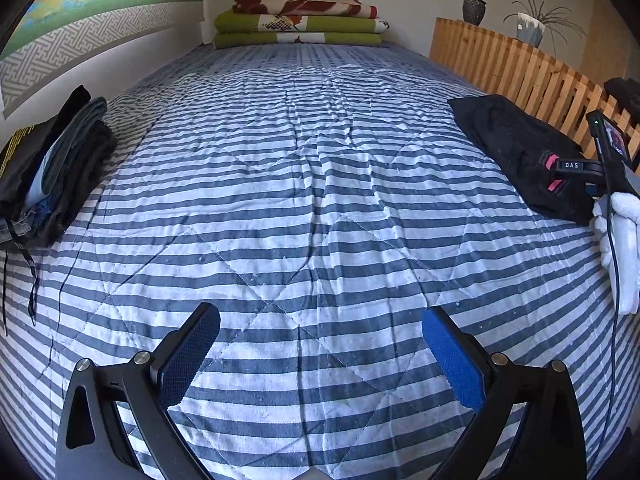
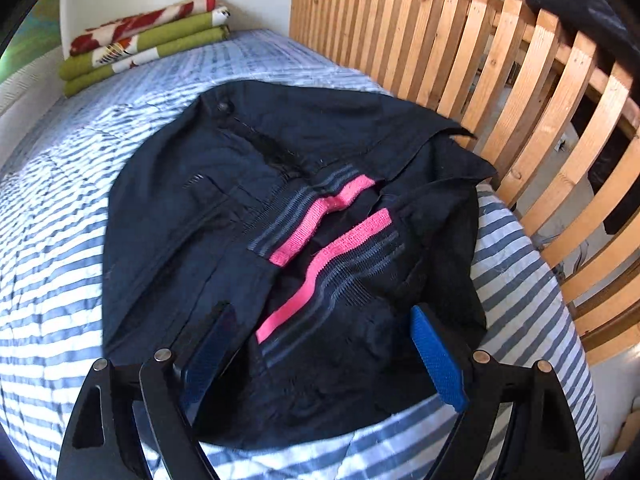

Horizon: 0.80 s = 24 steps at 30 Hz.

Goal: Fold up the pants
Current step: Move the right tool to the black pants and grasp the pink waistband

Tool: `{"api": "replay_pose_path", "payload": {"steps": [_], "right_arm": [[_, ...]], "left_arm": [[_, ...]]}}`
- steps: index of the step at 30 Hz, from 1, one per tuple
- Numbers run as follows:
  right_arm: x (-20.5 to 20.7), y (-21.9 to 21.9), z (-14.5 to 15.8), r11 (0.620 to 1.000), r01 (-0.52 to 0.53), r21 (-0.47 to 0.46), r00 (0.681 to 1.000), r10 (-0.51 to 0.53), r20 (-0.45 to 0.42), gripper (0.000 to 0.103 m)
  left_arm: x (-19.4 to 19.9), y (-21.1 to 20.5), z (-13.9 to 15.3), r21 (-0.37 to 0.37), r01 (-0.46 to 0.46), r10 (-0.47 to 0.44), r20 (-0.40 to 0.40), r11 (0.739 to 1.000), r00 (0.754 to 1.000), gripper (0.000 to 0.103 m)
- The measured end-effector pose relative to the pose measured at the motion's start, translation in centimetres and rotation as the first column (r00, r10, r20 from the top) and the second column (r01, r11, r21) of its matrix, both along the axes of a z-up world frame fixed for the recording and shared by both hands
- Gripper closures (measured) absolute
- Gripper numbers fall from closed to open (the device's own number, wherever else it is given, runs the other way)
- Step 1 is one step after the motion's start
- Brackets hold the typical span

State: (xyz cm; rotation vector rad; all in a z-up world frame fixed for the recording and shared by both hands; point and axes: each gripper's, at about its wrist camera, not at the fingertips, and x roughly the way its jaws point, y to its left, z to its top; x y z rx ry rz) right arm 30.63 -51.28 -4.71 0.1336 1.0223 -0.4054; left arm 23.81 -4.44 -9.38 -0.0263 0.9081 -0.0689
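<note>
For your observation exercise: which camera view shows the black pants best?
The right wrist view: the pants fill it, pink stripes and button clear. The left wrist view shows them small at the right edge, partly behind the right gripper.

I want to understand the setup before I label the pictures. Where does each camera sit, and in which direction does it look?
Left wrist: on the left gripper, looking down the striped quilt; its open fingers, the right hand.
Right wrist: on the right gripper, angled down at the dark pants; open fingers only.
Shared: pants, folded blankets, wooden slat rail.
</note>
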Motion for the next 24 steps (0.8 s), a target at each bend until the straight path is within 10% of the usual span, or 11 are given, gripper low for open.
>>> {"api": "replay_pose_path", "payload": {"steps": [17, 21, 24], "right_arm": [[-0.3, 1.5, -2.8, 0.995, -0.036, 0.093, 0.988, 0.049, -0.144, 0.015], [-0.9, 1.8, -2.1, 0.991, -0.029, 0.134, 0.990, 0.046, -0.132, 0.067], [-2.0, 2.9, -1.1, 0.987, -0.074, 0.143, 0.989, 0.092, -0.118, 0.080]], "left_arm": [[-1.3, 0.9, 1.0, -0.033, 0.006, -0.006, 0.014, 0.999, 1.000, 0.001], [-1.6, 1.4, 1.2, -0.042, 0.002, -0.001, 0.015, 0.999, 1.000, 0.004], [-1.7, 2.0, 1.5, -0.051, -0.011, 0.012, 0.018, 0.999, 1.000, 0.005]]}}
